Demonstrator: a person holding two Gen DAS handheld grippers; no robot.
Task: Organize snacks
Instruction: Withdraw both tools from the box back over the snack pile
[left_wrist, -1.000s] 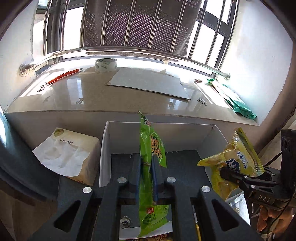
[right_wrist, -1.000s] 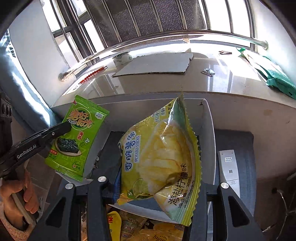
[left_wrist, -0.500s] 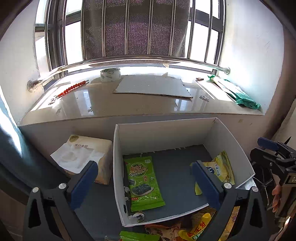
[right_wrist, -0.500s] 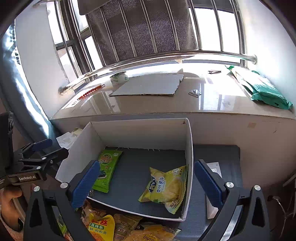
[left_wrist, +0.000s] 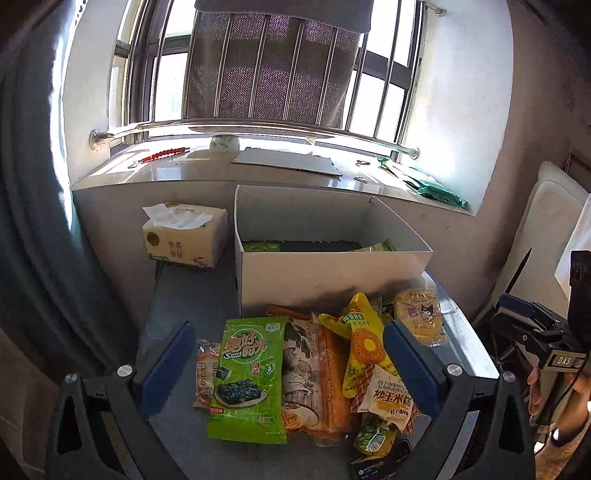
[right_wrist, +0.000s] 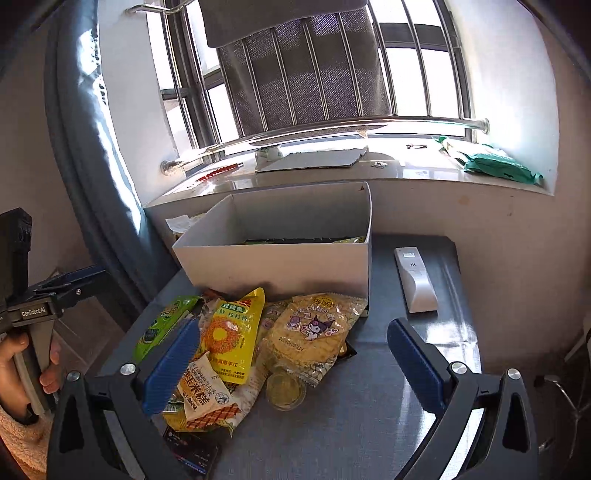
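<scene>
A white box (left_wrist: 332, 273) stands at the back of the grey table; the edges of a green pack (left_wrist: 262, 245) and a yellow pack (left_wrist: 380, 246) show inside it. In front of it lies a pile of snacks: a green seaweed pack (left_wrist: 251, 376), a yellow pouch (left_wrist: 364, 347) and a noodle pack with a cartoon figure (right_wrist: 310, 328). My left gripper (left_wrist: 288, 354) hangs open and empty over the seaweed pack. My right gripper (right_wrist: 293, 354) is open and empty over the noodle pack. Each gripper also shows in the other's view, the right gripper (left_wrist: 515, 291) and the left gripper (right_wrist: 88, 282).
A tissue pack (left_wrist: 184, 236) sits left of the box and a white remote (right_wrist: 413, 280) right of it. A small clear cup (right_wrist: 285, 386) lies by the pile. The sill behind holds cardboard (left_wrist: 288, 162), a tape roll (left_wrist: 224, 143) and a green bag (left_wrist: 436, 186).
Both grippers opened and dropped their packs into the box, the green one on the left and the yellow one on the right. Both then drew back from the box to above the snack pile.
</scene>
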